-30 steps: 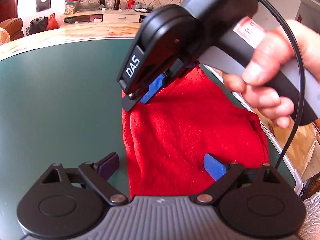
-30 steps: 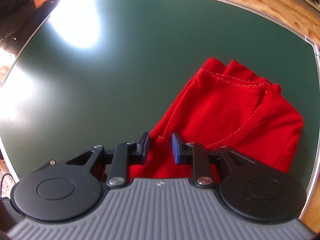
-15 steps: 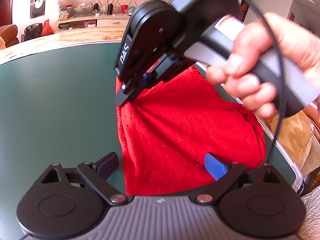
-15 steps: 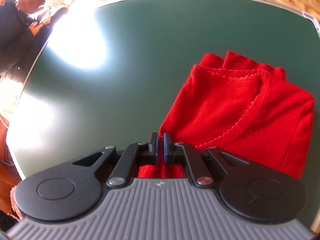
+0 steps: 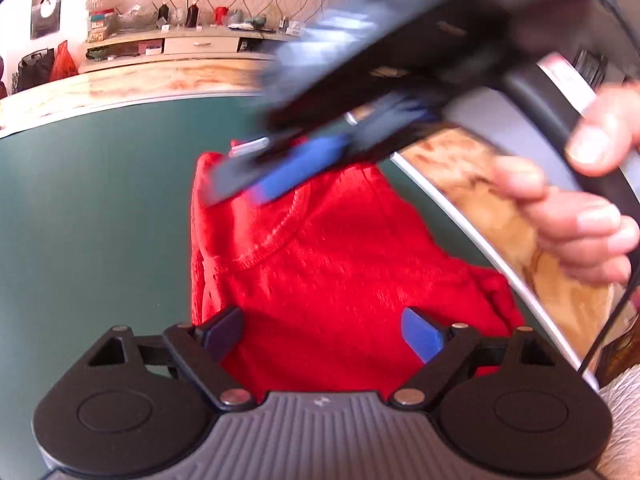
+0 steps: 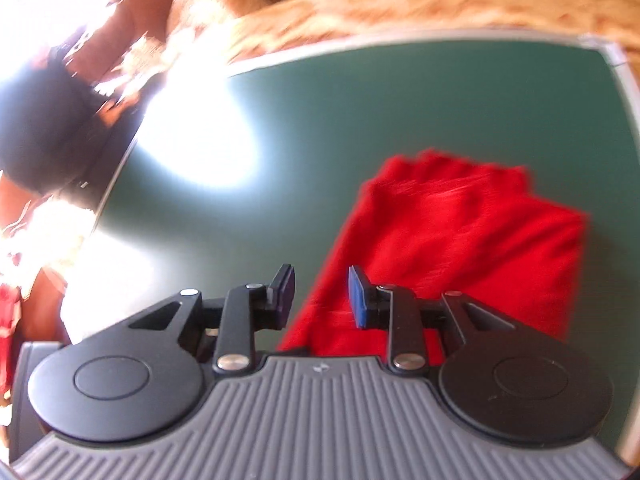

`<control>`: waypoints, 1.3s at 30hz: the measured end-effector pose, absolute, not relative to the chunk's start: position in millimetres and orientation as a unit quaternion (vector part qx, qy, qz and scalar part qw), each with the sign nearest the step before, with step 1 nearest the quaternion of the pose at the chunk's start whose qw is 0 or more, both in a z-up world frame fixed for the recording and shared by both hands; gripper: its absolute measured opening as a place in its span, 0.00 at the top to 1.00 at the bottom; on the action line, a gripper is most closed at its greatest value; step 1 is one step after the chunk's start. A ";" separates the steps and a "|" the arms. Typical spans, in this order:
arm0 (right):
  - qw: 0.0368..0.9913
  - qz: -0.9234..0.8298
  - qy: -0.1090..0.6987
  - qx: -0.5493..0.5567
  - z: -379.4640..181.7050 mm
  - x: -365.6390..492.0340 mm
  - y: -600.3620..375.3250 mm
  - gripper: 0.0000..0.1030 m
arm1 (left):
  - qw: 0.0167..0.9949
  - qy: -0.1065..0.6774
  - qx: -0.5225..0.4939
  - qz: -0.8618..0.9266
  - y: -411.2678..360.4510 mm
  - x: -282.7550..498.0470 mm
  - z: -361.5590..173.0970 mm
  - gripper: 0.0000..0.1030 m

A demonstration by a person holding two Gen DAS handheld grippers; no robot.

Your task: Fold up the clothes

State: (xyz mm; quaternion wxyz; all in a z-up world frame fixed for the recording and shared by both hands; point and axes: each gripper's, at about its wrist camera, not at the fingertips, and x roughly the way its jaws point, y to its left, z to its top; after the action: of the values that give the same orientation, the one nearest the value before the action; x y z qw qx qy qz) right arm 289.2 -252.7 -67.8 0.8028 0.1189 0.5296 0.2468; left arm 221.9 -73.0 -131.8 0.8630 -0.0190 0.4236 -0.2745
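Observation:
A red garment (image 5: pixel 344 280) lies folded on the green table top (image 5: pixel 96 240), its neckline seam facing up. My left gripper (image 5: pixel 322 334) hangs over the near end. Its jaws are wide and closing slightly, with cloth beneath both pads but not pinched. My right gripper (image 5: pixel 256 178), blurred and held by a hand (image 5: pixel 580 208), is above the garment's far end. In the right wrist view the right gripper (image 6: pixel 321 298) has its jaws opening. The red garment (image 6: pixel 460 248) lies under its blue pad, and nothing is clamped.
A silver rim (image 5: pixel 452 220) and a wooden border (image 5: pixel 480 168) run close along the garment's right side. Open green surface (image 6: pixel 400 112) stretches to the left, with strong glare (image 6: pixel 200 148). A shelf with bottles (image 5: pixel 192 36) stands far behind. A dark shape (image 6: pixel 40 128) sits beyond the table edge.
The right gripper, shut on the garment's edge half a second ago, has opened and lifted away with a roll. The left gripper has shifted so both pads sit over the cloth.

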 end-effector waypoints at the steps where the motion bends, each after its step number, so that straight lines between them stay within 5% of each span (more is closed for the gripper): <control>1: 0.810 0.238 0.523 0.116 -62.9 283.0 -263.6 0.66 | 0.862 0.424 -0.019 -0.278 -71.2 222.4 -131.8 0.12; 15: 0.834 0.206 0.485 0.164 -128.5 272.4 -323.6 0.67 | 0.880 0.415 0.006 -0.232 -91.0 248.5 -135.4 0.07; 25: 0.849 0.163 0.476 0.162 -117.8 312.5 -344.7 0.67 | 0.874 0.397 -0.016 -0.280 -124.9 236.3 -103.1 0.08; 39: 0.844 0.166 0.478 0.178 -140.4 331.0 -346.2 0.67 | 0.856 0.418 0.070 -0.298 -150.8 224.1 -128.9 0.08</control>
State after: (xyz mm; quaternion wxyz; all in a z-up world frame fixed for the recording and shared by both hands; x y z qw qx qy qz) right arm 331.0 -346.2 -140.4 0.8440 0.1781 0.4779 0.1659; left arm 224.1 -150.8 -128.9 0.8556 0.0698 0.4177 -0.2977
